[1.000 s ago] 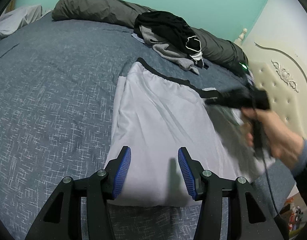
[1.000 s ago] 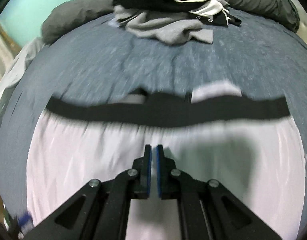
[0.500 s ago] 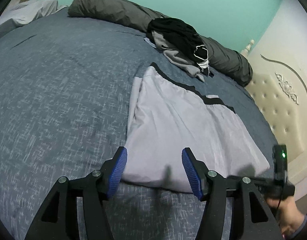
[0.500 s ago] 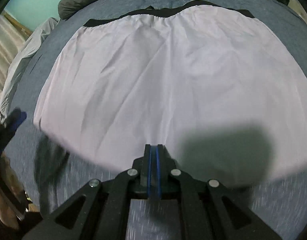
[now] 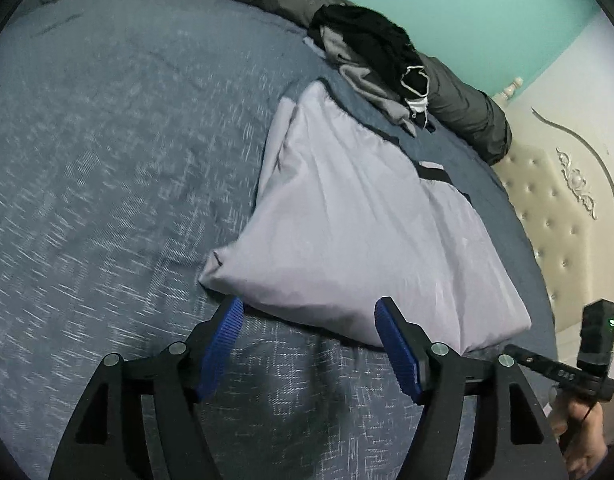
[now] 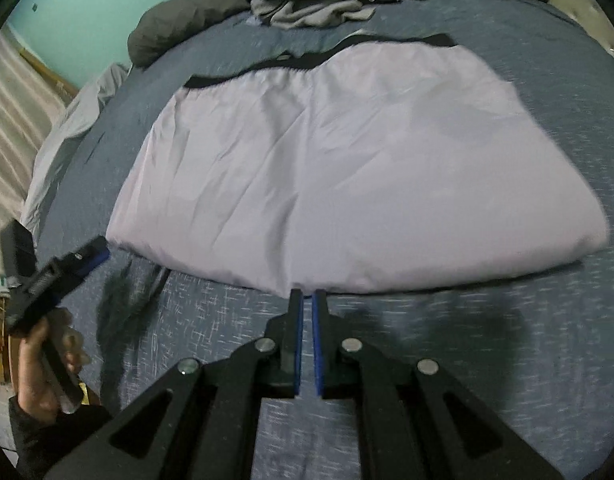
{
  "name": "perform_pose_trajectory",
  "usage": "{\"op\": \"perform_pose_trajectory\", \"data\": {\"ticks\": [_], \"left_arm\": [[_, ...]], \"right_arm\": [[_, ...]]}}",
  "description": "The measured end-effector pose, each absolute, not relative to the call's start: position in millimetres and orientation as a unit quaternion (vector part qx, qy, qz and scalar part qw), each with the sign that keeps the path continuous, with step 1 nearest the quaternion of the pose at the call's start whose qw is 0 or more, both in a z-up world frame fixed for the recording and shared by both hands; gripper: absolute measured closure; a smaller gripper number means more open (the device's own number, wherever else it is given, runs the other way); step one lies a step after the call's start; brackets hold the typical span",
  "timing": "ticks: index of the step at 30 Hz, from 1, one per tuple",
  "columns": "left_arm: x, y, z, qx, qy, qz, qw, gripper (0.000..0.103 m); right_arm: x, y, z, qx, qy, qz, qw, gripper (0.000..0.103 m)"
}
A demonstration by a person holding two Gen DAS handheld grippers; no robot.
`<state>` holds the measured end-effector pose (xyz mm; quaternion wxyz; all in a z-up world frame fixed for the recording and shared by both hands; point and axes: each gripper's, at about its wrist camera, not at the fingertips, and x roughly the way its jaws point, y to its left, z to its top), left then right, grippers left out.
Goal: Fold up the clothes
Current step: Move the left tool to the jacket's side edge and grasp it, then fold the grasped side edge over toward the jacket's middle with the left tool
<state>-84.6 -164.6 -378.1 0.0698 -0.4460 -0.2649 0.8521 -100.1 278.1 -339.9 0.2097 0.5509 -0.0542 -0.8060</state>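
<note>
A pale lilac garment (image 5: 367, 220) with a black waistband lies flat on the blue-grey bedspread (image 5: 107, 160). My left gripper (image 5: 307, 306) hovers at its near hem. The jaws are opening, and only the hem's edge lies between them, untouched by the pads. In the right wrist view the garment (image 6: 347, 168) spreads wide, waistband at the far side. My right gripper (image 6: 307, 296) is shut with nothing in it, its tips just short of the near hem. The left gripper (image 6: 59, 276) shows at the left there, held in a hand.
A heap of black and grey clothes (image 5: 371, 52) lies beyond the waistband, against a rolled dark grey duvet (image 5: 467, 112). A cream tufted headboard (image 5: 559, 216) borders the bed on the right. The right gripper's handle (image 5: 579, 372) sits at the lower right, in a hand.
The right gripper drew back from the waistband across the garment to its near hem, staying shut. The left gripper backed off the cloth to the hem and its jaws widened.
</note>
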Motion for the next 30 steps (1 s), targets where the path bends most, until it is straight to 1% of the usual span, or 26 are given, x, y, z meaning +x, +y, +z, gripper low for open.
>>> {"op": "perform_pose_trajectory", "data": {"ticks": [7,12,14,16,17,19,22,25,30], "left_arm": [[-99.2,-178.6,-406.9,-0.448,-0.336,0.826,0.058,0.031],[-107.9,-186.6,-413.9,-0.43,-0.37,0.822,0.045,0.031],[-110.9,-186.6,-413.8,-0.423,-0.375,0.823,0.044,0.037],[-113.2,-183.6,-411.0,-0.418,-0.368,0.829,0.042,0.053],[-114.0,-182.4,-409.4,-0.415,-0.366,0.832,0.042,0.058],[-113.9,-180.2,-405.5,-0.41,-0.361,0.836,0.044,0.074],[-113.3,-177.8,-396.8,-0.396,-0.358,0.844,0.049,0.083],[-113.2,-176.0,-383.9,-0.378,-0.356,0.853,0.058,0.087],[-115.6,-165.7,-357.8,-0.351,-0.345,0.867,0.08,0.091]], "right_arm": [[-105.3,321.5,-326.1,0.539,-0.077,-0.817,0.189,0.099],[-107.9,342.7,-324.4,0.538,-0.086,-0.82,0.177,0.099],[-109.0,349.4,-323.1,0.537,-0.087,-0.821,0.173,0.099],[-110.4,355.2,-322.2,0.534,-0.091,-0.823,0.171,0.099],[-111.3,358.4,-321.4,0.532,-0.093,-0.824,0.169,0.099],[-112.7,364.7,-320.4,0.53,-0.097,-0.826,0.166,0.099],[-114.1,374.2,-320.8,0.529,-0.102,-0.827,0.161,0.099],[-115.0,384.7,-320.7,0.527,-0.107,-0.828,0.156,0.099],[-118.3,405.4,-316.2,0.52,-0.117,-0.833,0.145,0.099]]}}
